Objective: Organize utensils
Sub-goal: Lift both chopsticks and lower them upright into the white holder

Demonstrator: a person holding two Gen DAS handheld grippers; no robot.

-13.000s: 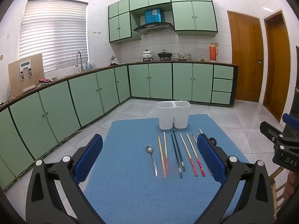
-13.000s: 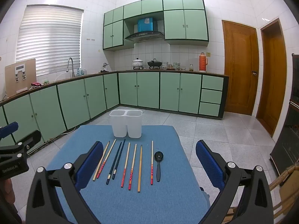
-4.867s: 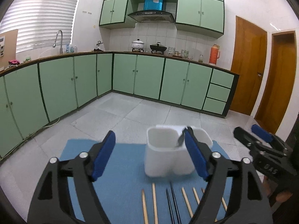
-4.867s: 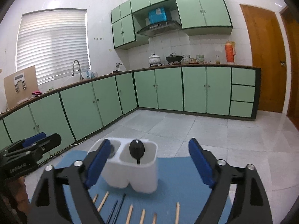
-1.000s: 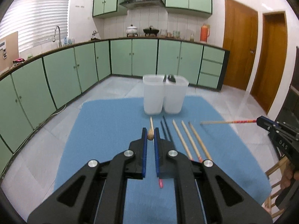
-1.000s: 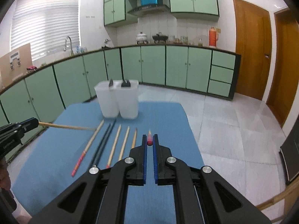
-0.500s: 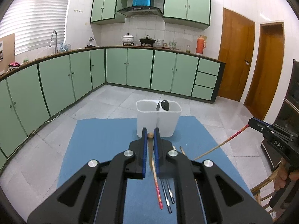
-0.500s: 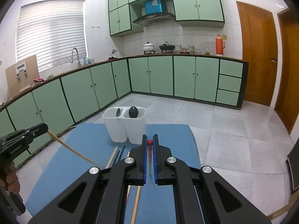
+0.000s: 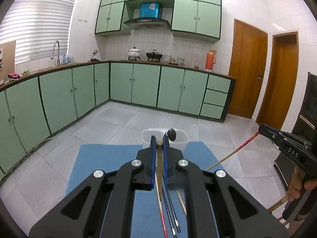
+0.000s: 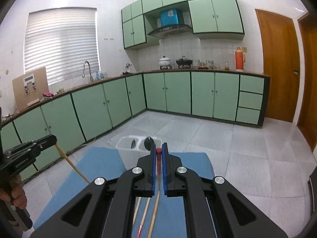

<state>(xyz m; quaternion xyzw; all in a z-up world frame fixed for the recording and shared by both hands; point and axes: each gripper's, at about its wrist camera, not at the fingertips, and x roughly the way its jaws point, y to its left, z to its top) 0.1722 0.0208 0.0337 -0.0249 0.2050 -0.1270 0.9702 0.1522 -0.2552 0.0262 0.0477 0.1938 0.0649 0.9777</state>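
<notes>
Left gripper (image 9: 159,143): fingers (image 9: 152,158) drawn in narrow, clamped on one wooden chopstick (image 9: 159,178) by its plain blunt end, which pokes up between the blue pads; the shaft hangs down and back under the gripper, its red patterned tip low in the left wrist view, above the blue mat (image 9: 103,164). Right gripper (image 10: 158,150): fingers (image 10: 164,168) equally narrow, pinching a second chopstick (image 10: 158,165) at its red-capped end, shaft dropping away beneath. In the left wrist view the right gripper shows at the right edge, its chopstick slanting down-left, red patterned part nearest the pads, pale end toward the mat. In the right wrist view the left gripper appears at the left edge with a hand (image 10: 16,194) around its handle, the wooden stick angling down toward the mat. Just ahead of both grippers stands the white two-cell holder (image 10: 126,154) at the mat's far edge: a black spoon (image 10: 148,141) upright in one cell, a metal spoon (image 10: 133,144) in the other. Still lying on the mat: a pair of dark chopsticks (image 9: 170,214) and some pale wooden ones (image 9: 181,202), side by side, partly hidden by the gripper bodies. Around: grey tiled floor (image 9: 118,123), green cabinets (image 9: 146,85), orange wooden doors (image 9: 247,69).
</notes>
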